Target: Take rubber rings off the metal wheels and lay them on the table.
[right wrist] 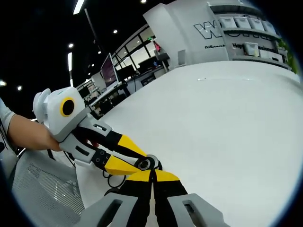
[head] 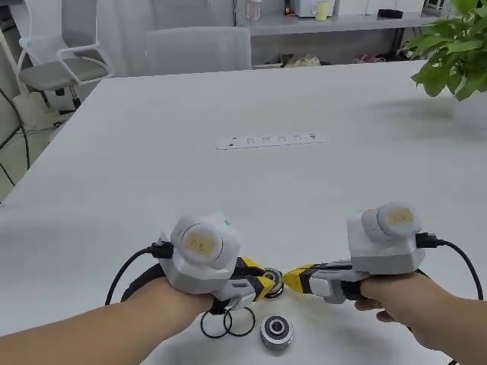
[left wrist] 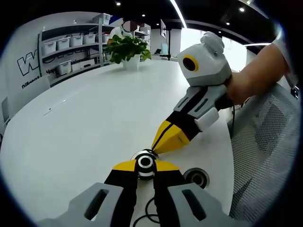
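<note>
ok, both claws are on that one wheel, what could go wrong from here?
1. The held wheel sits only between the tips of the left claw. A pull by the right claw, shut at its rim, might tug it out.
2. I can't tell whether the right claw actually has rubber pinched, so it may slip off bare.
3. The loose wheel and two rings lie just below the claws, near the table edge. A jolt could knock them off.

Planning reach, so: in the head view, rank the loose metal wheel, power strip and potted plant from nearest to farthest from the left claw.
1. Loose metal wheel, on the table close by, toward the person from the left claw, which grips the held wheel.
2. Power strip, mid-table, ahead.
3. Potted plant, far right corner.
</note>
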Action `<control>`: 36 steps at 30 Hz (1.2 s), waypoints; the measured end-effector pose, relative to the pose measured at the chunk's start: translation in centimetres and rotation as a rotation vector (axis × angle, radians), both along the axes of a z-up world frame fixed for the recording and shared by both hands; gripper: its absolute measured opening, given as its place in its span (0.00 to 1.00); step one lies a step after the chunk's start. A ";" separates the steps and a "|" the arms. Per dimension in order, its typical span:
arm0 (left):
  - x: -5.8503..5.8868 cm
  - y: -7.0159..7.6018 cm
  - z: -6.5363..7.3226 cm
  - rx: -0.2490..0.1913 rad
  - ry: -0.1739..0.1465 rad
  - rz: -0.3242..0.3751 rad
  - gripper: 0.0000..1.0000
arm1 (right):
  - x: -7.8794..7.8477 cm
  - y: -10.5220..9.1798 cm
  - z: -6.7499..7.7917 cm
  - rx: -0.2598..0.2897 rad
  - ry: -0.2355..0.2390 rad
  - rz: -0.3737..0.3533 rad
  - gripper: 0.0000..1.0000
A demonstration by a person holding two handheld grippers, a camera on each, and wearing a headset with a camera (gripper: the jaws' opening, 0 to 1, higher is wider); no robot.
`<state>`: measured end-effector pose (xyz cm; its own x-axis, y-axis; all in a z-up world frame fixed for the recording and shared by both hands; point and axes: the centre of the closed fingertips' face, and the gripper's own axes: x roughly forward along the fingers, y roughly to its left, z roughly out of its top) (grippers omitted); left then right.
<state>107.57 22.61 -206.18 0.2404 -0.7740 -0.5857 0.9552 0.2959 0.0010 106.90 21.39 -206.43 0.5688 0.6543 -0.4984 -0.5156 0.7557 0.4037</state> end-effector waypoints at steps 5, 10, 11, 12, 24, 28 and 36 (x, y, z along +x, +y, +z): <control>0.0 0.0 0.0 -0.001 -0.002 0.000 0.07 | 0.0 0.0 0.0 -0.001 -0.002 0.004 0.00; 0.0 0.0 0.0 -0.001 -0.003 -0.001 0.07 | 0.0 0.2 0.1 -0.003 -0.007 0.013 0.00; 0.0 0.0 0.0 -0.001 -0.003 -0.001 0.07 | 0.0 0.2 0.1 -0.004 -0.008 0.014 0.00; 0.0 0.0 0.0 -0.001 -0.003 -0.001 0.07 | -0.1 0.3 0.1 -0.005 -0.009 0.015 0.00; 0.0 0.0 0.0 -0.001 -0.005 0.000 0.08 | -0.3 0.7 0.2 -0.016 -0.018 0.042 0.00; -0.1 0.0 0.0 0.001 -0.004 -0.003 0.07 | -0.3 0.7 0.2 -0.018 -0.021 0.046 0.00; -0.1 0.0 0.0 0.001 -0.004 -0.007 0.07 | -0.4 0.9 0.4 -0.010 -0.025 0.053 0.00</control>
<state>107.48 22.64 -206.21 0.2378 -0.7751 -0.5854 0.9572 0.2895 0.0056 106.52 22.30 -206.01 0.5456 0.6789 -0.4913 -0.5650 0.7310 0.3826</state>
